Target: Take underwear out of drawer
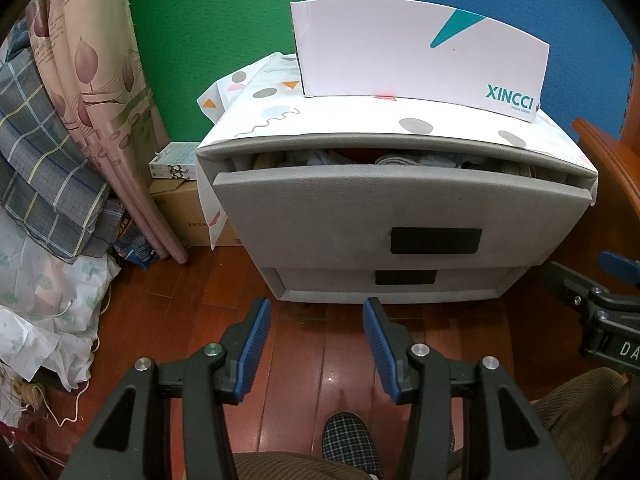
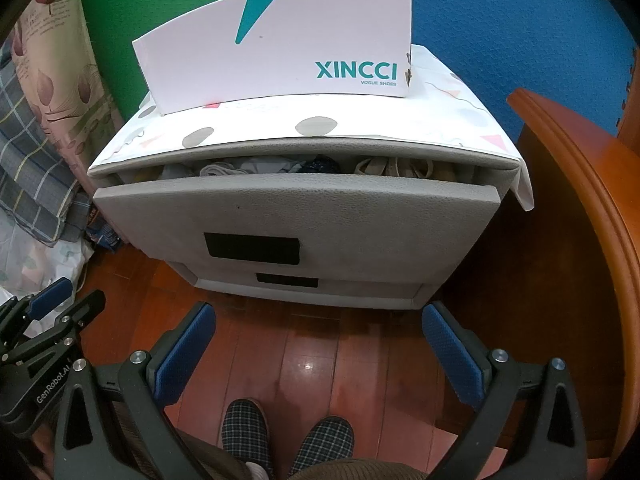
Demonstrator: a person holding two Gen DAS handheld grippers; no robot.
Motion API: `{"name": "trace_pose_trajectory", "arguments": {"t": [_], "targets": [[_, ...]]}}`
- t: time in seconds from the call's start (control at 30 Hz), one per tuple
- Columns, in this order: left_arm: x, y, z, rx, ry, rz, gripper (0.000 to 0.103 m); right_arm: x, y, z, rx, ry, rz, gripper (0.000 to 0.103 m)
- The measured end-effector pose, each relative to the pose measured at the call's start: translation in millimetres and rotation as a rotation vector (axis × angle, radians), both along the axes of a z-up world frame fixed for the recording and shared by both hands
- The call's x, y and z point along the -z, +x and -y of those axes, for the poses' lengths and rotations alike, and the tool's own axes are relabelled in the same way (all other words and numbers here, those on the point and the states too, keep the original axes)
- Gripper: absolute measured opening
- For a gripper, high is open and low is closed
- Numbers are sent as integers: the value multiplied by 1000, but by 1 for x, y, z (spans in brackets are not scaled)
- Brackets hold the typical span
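A grey cabinet has its top drawer (image 1: 400, 208) (image 2: 296, 208) pulled out a little, with a black handle patch (image 1: 436, 241) (image 2: 252, 249). Folded underwear and other cloth (image 1: 416, 160) (image 2: 256, 168) show in the gap at the top. My left gripper (image 1: 316, 320) is open and empty above the wooden floor, in front of the cabinet and well short of it. My right gripper (image 2: 320, 328) is open wider, also empty, in front of the cabinet. Each gripper shows at the edge of the other view.
A white XINCCI shoe box (image 1: 420, 56) (image 2: 280, 52) stands on the cabinet's patterned cover. A lower drawer (image 1: 404, 278) is shut. Curtain and bedding (image 1: 60, 160) lie left, cardboard boxes (image 1: 180, 208) behind, orange wooden furniture (image 2: 580, 240) right. My slippered feet (image 2: 288, 436) are below.
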State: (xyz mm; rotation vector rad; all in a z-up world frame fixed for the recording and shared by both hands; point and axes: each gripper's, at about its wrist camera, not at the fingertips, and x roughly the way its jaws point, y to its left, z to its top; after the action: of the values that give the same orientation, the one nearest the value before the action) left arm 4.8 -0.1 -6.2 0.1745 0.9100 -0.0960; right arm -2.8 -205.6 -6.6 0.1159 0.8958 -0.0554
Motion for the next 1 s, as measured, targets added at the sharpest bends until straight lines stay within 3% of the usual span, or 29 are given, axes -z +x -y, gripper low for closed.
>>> {"name": "trace_pose_trajectory", "arguments": {"t": [1.0], "targets": [[-1, 0, -2, -3, -12, -2, 49, 1, 0, 3, 3, 8, 0, 102]]}}
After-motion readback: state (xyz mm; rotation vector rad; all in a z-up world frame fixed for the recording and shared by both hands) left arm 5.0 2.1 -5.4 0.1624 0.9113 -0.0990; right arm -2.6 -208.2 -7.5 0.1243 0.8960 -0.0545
